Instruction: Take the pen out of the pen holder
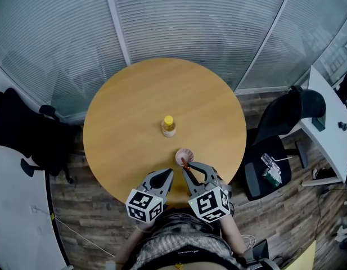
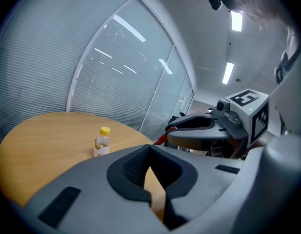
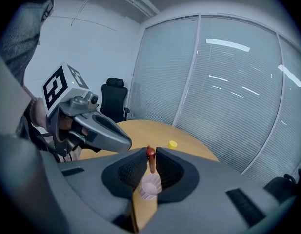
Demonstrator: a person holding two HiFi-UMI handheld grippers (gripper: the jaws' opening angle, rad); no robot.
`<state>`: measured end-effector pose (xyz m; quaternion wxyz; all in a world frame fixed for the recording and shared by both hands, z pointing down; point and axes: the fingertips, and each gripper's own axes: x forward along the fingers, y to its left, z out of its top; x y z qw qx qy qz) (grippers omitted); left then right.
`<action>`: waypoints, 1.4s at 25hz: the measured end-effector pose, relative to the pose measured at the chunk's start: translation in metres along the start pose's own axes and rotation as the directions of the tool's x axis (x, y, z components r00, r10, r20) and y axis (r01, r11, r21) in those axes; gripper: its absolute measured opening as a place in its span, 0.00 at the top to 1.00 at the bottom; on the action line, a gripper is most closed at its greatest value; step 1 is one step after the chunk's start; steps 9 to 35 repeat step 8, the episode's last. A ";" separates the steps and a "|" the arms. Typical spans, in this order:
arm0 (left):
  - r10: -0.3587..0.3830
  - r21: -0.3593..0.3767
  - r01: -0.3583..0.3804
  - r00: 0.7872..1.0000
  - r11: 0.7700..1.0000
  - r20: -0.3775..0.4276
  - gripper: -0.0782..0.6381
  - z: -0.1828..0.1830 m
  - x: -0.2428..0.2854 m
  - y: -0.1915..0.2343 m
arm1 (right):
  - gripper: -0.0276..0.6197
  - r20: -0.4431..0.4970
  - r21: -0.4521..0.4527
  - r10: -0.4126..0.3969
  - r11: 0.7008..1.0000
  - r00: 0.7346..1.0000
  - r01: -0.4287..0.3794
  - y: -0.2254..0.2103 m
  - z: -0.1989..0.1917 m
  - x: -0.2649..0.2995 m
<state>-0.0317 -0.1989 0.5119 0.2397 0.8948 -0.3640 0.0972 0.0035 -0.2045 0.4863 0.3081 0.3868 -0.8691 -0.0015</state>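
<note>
Where the round wooden table [image 1: 128,106] curves nearest the person, a small pink pen holder [image 1: 184,154] stands with a red pen [image 3: 150,162] sticking up out of it. The right gripper [image 3: 150,152] has its jaws pressed in on the pen's top end, just above the holder's rim. Just beside it, the left gripper [image 2: 150,146] hovers with jaws closed together on nothing. A yellow-capped bottle [image 1: 169,126] stands at mid-table, well apart from both grippers.
</note>
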 end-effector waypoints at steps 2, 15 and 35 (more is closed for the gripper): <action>0.000 -0.001 0.000 1.000 1.000 0.000 0.88 0.000 0.001 0.000 | 0.86 0.001 -0.001 0.004 1.000 1.000 -0.004 0.000 0.000 0.000; 0.001 -0.001 -0.001 1.000 1.000 -0.002 0.88 0.000 0.000 0.000 | 0.86 0.003 0.001 0.000 1.000 1.000 0.000 -0.002 0.000 0.000; 0.001 -0.001 -0.001 1.000 1.000 -0.002 0.88 0.000 0.000 0.000 | 0.86 0.003 0.001 0.000 1.000 1.000 0.000 -0.002 0.000 0.000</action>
